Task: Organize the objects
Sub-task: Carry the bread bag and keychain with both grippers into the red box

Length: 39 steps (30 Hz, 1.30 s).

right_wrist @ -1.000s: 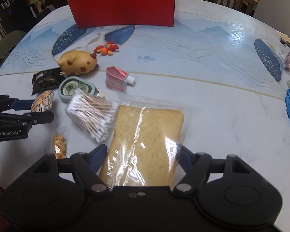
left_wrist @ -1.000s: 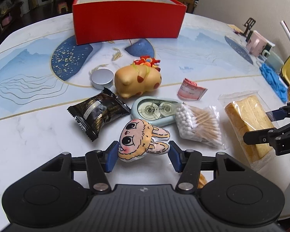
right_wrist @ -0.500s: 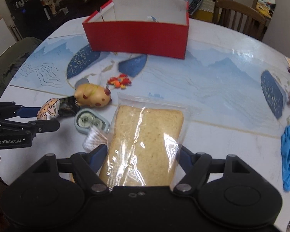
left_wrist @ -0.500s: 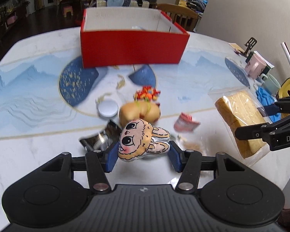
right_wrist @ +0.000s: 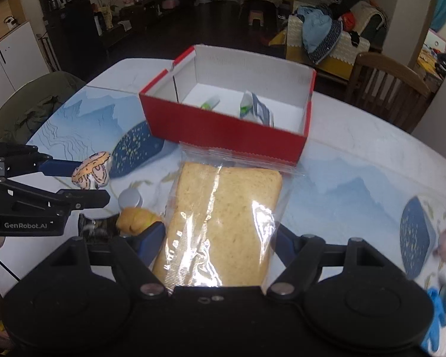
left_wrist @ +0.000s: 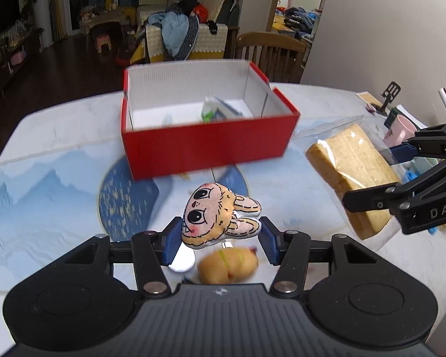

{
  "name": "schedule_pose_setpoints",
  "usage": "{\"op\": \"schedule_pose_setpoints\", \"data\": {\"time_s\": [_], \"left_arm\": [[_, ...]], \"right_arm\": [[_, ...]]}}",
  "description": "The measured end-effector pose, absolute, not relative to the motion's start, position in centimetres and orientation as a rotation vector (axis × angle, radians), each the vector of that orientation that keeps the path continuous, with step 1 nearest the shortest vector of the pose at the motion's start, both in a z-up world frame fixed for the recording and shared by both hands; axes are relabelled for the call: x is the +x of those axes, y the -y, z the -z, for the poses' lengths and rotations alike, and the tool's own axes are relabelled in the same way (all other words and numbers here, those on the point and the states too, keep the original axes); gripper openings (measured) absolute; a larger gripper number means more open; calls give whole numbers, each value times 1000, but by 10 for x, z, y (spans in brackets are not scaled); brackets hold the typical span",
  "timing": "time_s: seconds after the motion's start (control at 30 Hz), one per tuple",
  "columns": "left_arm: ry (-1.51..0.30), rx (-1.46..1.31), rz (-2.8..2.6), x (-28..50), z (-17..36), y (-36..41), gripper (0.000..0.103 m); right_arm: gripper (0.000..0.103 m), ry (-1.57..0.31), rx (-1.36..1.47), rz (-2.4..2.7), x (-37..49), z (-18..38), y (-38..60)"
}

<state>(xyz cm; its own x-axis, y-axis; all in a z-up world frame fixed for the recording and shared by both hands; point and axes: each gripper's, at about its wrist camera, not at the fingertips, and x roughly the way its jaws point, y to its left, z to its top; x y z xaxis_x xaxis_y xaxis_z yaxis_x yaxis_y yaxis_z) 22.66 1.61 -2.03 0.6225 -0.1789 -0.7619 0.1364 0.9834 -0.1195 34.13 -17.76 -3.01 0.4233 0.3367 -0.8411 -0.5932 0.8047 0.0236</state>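
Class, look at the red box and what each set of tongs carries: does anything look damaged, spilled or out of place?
Nothing stands out. The red box sits upright and open, the plush and bagged bread are held cleanly, nothing spilled.

Both wrist cams sit right behind their own fingers, angled down over the marble-patterned table [left_wrist: 59,136], facing the open red cardboard box [left_wrist: 205,145] [right_wrist: 223,128]; each catches the other gripper sideways.
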Motion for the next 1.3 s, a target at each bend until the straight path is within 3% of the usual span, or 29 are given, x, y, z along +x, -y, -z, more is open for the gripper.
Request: {"op": "schedule_pose_setpoints", "data": {"time_s": [0.83,1.3], "left_arm": [[-852,33,92,390,-1,-38,54],[-933,-2,36,476,44,-48,54]], "right_arm": [[76,-897,-296,-565,495,26,114],[76,-933,-279,-550,557,80,102]]}}
